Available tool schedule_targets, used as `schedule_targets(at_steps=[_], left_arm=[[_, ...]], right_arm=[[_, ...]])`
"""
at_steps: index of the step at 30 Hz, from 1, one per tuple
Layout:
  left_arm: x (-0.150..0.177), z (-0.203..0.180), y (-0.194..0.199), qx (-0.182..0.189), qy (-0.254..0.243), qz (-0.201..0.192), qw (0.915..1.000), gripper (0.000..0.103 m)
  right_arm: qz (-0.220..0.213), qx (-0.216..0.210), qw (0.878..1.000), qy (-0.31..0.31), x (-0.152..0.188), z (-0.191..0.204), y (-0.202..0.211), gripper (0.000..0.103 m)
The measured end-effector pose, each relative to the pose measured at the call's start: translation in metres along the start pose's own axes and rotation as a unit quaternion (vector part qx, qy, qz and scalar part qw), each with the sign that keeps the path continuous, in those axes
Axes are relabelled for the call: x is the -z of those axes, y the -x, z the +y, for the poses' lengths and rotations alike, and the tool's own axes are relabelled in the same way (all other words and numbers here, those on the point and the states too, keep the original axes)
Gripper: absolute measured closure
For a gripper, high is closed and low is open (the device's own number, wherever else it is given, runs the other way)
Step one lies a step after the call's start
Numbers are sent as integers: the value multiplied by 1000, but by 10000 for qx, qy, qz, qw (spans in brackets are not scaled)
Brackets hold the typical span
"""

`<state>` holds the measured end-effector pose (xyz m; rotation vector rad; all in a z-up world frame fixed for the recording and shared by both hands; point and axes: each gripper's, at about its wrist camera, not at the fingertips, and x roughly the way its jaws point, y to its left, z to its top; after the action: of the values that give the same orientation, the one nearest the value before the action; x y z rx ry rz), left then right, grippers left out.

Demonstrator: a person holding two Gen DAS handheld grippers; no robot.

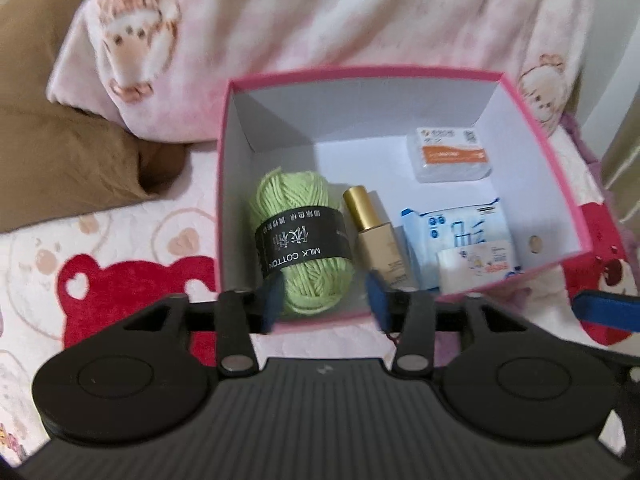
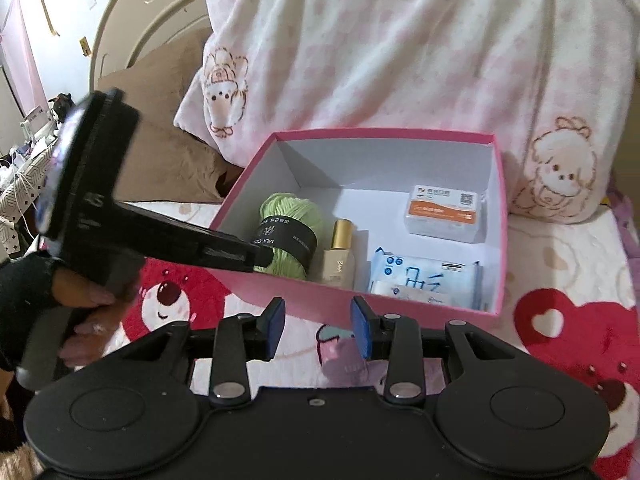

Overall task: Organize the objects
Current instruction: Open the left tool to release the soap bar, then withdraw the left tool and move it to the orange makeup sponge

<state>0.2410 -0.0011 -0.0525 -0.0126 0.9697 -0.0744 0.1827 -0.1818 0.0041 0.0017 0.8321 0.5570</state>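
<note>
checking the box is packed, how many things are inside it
5: green yarn at the left, gold-capped bottle beside it, orange-labelled pack at the back right, blue wipes pack front right, small white packet on it. More may be hidden.

An open pink box [image 2: 384,300] sits on a bed cover printed with red bears [image 2: 568,328], holding a green yarn ball [image 2: 290,216], a gold-capped bottle [image 2: 340,252], a blue wipes pack [image 2: 424,280] and an orange-labelled pack [image 2: 446,212]. The right gripper [image 2: 318,330] hovers empty, jaws apart, just short of the box's near wall. The left gripper [image 2: 262,258], held by a black-sleeved hand [image 2: 86,300], reaches over the wall at the yarn.
</note>
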Motion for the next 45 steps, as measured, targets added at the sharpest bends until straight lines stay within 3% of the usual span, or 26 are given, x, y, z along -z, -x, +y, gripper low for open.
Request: schedule_targets(at_steps=[10,14,19,25,31,37,45], left_arm=[[14,-17,93,287,-478,-38,9984,18],[19,-23,120,362,-613,-17,9975,3],[28,-24,136,302,-576,140,9978,2],[48,-19,142,545,-465,100,9974,2],[64,-19,140,559,-476,-155,9972,4],[72,-19,114,723,-410,-209,9963,3],[93,-20,64,989,-200,-228,9946,5]], right_arm=[[-160,249,9993,210,12,21,52,40],[-280,374,9980,433,20,28,70,27],[-522,509,9953,636,32,33,91,14],[-574,726,9896,1100,47,39,100,14],[-538,634,9912,1033,57,33,94,13],[-483,909,9889,1073,70,30,70,9],[-612,620,9928,821,95,19,28,9]])
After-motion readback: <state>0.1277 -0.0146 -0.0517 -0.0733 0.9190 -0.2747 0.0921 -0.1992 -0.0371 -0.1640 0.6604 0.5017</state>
